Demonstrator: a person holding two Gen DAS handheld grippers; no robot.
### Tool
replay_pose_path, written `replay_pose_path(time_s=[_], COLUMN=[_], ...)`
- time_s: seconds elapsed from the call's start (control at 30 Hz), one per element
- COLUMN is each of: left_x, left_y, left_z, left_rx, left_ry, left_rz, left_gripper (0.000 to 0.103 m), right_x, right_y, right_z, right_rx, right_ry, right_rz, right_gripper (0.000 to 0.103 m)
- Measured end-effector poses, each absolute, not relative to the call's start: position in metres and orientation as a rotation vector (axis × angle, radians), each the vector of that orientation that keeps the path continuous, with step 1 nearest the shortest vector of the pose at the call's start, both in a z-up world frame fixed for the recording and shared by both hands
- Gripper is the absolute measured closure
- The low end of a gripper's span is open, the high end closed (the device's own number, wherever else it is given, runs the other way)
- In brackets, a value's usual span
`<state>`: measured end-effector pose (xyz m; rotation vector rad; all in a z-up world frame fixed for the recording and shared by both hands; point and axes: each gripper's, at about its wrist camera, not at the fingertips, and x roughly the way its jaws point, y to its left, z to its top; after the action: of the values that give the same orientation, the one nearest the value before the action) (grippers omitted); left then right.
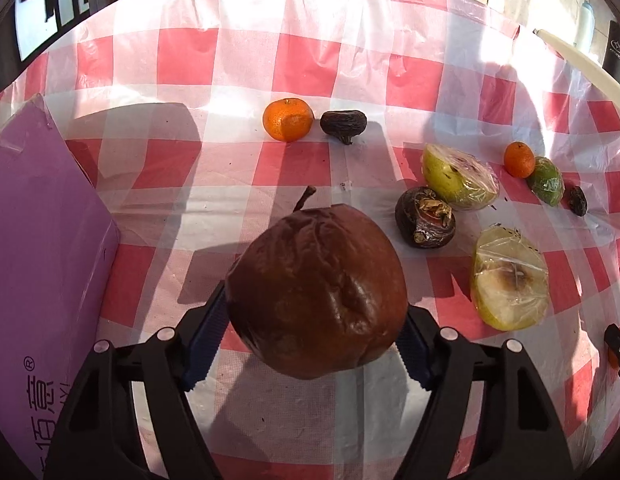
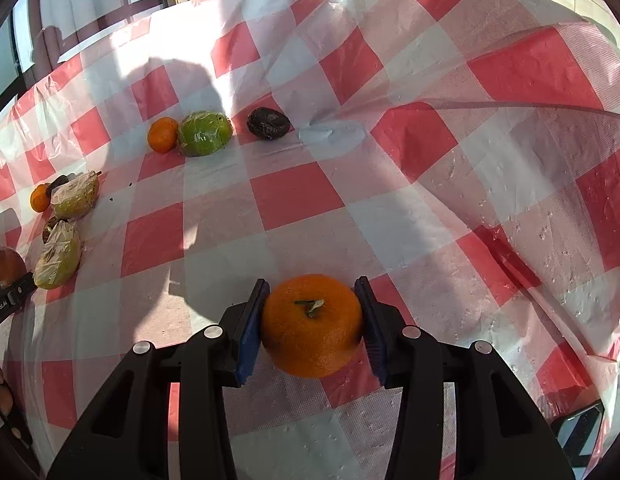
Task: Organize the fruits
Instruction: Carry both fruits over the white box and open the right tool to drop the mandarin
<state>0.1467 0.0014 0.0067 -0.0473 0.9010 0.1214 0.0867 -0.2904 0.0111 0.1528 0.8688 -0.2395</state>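
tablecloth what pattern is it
Red and white checks on the tablecloth, clearest in the right wrist view.

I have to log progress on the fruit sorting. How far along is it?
Early. Nothing looks sorted yet. In hand: the left tool grips a brown rotten apple, the right tool an orange. Left: tangerines, wrapped pears and dark shrivelled fruits, loose on the cloth.

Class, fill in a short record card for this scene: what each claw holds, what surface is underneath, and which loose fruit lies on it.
left claw: shut on a wrinkled brown pear
right claw: shut on an orange
surface: red-and-white checked tablecloth
loose fruit: small mandarin, plastic-wrapped pear halves, wrapped green fruit, dark shrivelled fruit
at left: purple box
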Motion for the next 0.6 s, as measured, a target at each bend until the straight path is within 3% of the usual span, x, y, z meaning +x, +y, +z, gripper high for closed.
replay_pose_path(time_s=[0.1, 0.3, 0.6], left_x=[0.145, 0.135, 0.009], left_y=[0.002, 0.011, 0.019], left_z=[0.007, 0.010, 0.032], left_rx=[-0.043, -0.084, -0.175], left_ry=[0.896, 0.880, 0.682], left_rz=[0.117, 0.116, -0.021], left_gripper=[0.037, 0.039, 0.039], right_x=[0.086, 0.086, 0.034], right_y=[-0.290, -0.290, -0.249], right_z=[0.011, 0.013, 0.028], right_rx=[0.150, 0.149, 0.164], right_ry=[0.869, 0.866, 0.744], right_rz=[-0.240, -0.240, -0.080], right_gripper=[0.059, 0.059, 0.059])
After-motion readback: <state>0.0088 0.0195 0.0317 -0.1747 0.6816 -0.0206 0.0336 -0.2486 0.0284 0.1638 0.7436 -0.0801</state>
